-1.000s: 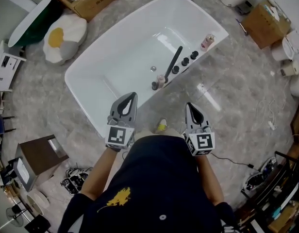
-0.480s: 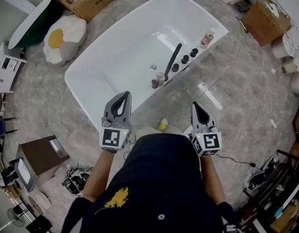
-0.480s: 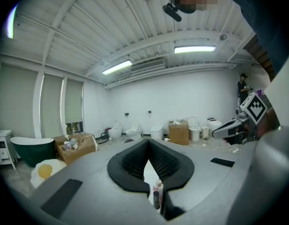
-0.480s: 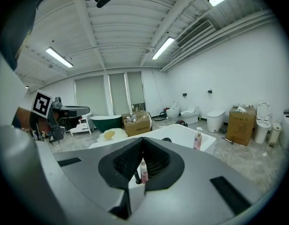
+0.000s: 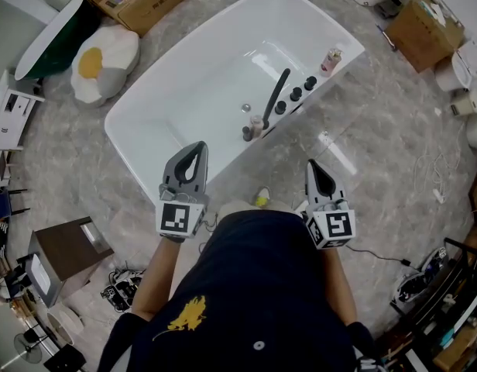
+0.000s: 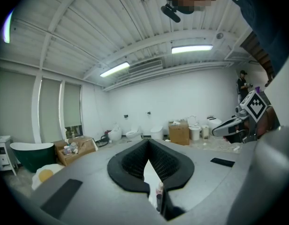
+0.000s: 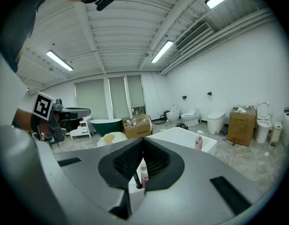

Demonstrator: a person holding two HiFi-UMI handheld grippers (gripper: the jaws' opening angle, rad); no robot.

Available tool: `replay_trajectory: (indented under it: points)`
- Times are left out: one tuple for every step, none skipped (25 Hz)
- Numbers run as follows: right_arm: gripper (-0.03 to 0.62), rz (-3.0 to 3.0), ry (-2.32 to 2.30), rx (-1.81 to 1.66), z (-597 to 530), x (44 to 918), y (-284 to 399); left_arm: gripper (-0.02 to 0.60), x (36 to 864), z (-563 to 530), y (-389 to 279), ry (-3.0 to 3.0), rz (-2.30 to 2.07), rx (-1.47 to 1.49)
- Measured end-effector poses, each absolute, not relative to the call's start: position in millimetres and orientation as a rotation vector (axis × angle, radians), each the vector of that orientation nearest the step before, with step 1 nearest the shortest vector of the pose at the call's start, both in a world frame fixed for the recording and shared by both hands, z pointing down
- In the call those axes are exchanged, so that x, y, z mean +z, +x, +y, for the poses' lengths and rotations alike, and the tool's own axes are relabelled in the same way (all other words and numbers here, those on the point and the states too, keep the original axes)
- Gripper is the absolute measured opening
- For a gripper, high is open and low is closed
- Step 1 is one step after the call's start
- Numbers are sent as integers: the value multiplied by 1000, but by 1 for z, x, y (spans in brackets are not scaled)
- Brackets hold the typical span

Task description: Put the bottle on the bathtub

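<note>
Left gripper (image 5: pixel 197 149) further left; bottle (image 5: pixel 256 125) upright on bathtub (image 5: pixel 200 84) rim.

"Where had the tools been?"

"The left tool (image 5: pixel 197 146) was out ahead of the torso, aimed toward 12 o'clock, nearly 1. The right tool (image 5: pixel 311 164) leaned toward 11. They were side by side and well apart, the left a little farther forward."

"Jaws?"

"Both pairs met at the tips, with nothing gripped between them."

"And the arms?"

"The bare left forearm (image 5: pixel 156 276) and right forearm (image 5: pixel 337 284) were stretched forward."
</note>
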State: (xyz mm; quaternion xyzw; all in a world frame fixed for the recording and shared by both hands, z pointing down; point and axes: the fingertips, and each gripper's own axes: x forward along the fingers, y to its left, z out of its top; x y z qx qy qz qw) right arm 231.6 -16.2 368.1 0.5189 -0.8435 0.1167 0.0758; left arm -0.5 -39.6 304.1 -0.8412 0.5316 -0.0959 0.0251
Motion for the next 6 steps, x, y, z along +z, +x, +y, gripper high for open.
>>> replay_trajectory:
  points:
    - [2, -2531, 1557, 347, -17, 366, 232, 18, 302, -41, 0, -2601, 1642, -294]
    - [2, -2533, 1558, 343, -17, 365, 232, 18, 301, -42, 0, -2600, 1641, -293]
    - [2, -2534, 1558, 339, -18, 363, 233, 18, 300, -43, 1, -2600, 1640, -294]
    - [2, -2535, 1558, 336, -19, 362, 234, 18, 300, -44, 1, -2599, 1639, -296]
    - [2, -2536, 1559, 333, -20, 361, 235, 18, 300, -45, 2, -2597, 1638, -299]
    - [2, -2537, 1559, 331, -21, 360, 236, 18, 300, -47, 2, -2596, 1636, -302]
